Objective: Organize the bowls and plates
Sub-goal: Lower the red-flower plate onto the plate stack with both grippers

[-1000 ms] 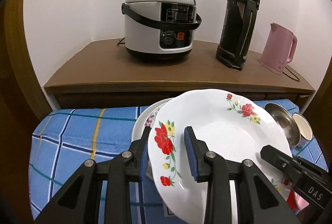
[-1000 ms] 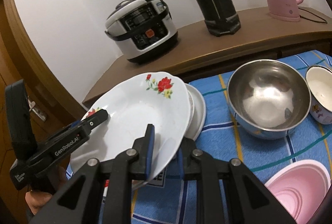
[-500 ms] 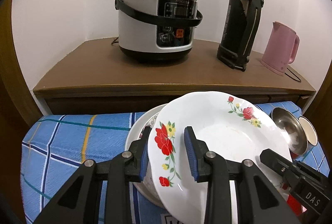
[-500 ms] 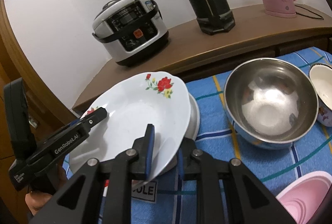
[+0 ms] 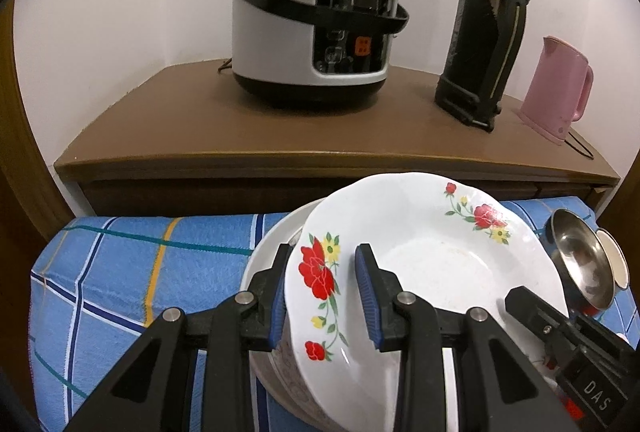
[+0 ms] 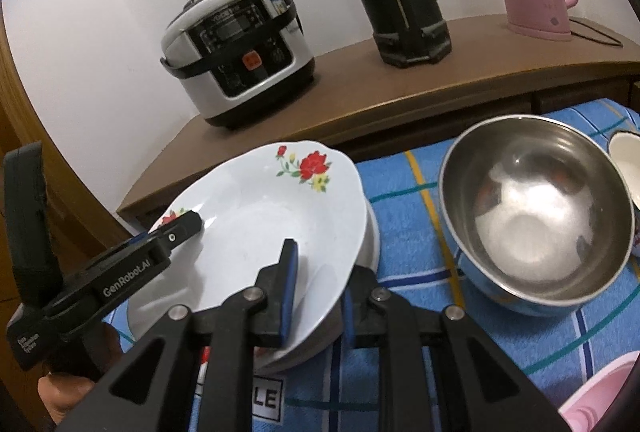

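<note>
A white plate with red flowers [image 5: 432, 264] is held between both grippers, tilted just above a stack of white plates [image 5: 272, 244] on the blue checked cloth. My left gripper [image 5: 322, 272] is shut on its left rim, one pad on top and one beneath. In the right wrist view the floral plate [image 6: 260, 216] covers most of the stack [image 6: 374, 232]. There my right gripper [image 6: 320, 272] is shut on its near right rim, and the left gripper's upper finger [image 6: 180, 232] lies on the far rim.
A steel bowl [image 6: 532, 216] sits right of the stack, with a white enamel cup [image 6: 628, 168] beyond it and a pink bowl [image 6: 600, 404] at the near right. Behind the cloth a wooden counter [image 5: 240, 136] carries a rice cooker [image 5: 312, 28], a black flask [image 5: 488, 32] and a pink kettle [image 5: 560, 88].
Both grippers have carried the floral plate forward and down, closer over the stack of plates. Neither grip has changed.
</note>
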{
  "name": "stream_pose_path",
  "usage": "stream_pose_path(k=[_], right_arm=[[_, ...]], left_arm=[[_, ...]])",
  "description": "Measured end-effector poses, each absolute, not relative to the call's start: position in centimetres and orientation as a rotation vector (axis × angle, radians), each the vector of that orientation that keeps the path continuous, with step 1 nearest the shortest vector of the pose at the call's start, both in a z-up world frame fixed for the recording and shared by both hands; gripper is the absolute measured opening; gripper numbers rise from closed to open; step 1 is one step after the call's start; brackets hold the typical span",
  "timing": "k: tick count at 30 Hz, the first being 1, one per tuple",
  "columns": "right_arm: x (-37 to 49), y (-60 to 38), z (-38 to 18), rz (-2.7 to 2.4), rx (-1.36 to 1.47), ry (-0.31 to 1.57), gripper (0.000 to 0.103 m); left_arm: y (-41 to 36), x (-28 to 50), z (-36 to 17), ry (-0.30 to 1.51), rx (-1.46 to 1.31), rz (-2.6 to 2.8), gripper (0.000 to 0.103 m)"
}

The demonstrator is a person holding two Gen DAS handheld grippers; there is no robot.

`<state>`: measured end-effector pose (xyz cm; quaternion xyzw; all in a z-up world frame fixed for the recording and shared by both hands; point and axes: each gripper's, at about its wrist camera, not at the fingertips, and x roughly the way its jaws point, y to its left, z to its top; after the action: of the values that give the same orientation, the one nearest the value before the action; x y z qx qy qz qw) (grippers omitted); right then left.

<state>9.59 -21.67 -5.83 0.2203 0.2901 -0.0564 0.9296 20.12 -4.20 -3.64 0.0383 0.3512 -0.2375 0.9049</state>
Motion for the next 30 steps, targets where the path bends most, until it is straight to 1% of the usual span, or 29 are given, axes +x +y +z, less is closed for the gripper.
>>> stream_pose_path(k=[13,18,21,30], right_arm=[[10.0,-21.1,-5.6,-0.142,0.386,0.588,0.021],[9.9,-20.0,-5.1,-0.132,0.336,0.582,0.021],[10.2,-20.2,-5.2,-0.121,0.351,0.597,0.021],[10.6,-19.9,-5.1,-0.136,0.315,0.605,0.021]], left_arm=[[-4.0,20.6,-4.3,0.743,0.066,-0.478,0.034],[-5.2,19.2,-3.6,0.682,0.111,-0.529,0.034],[-5.4,19.1,-3.5,0.683,0.123,-0.538,0.034],[-1.9,20.8,-2.7,0.658,0.073,-0.382,0.034]])
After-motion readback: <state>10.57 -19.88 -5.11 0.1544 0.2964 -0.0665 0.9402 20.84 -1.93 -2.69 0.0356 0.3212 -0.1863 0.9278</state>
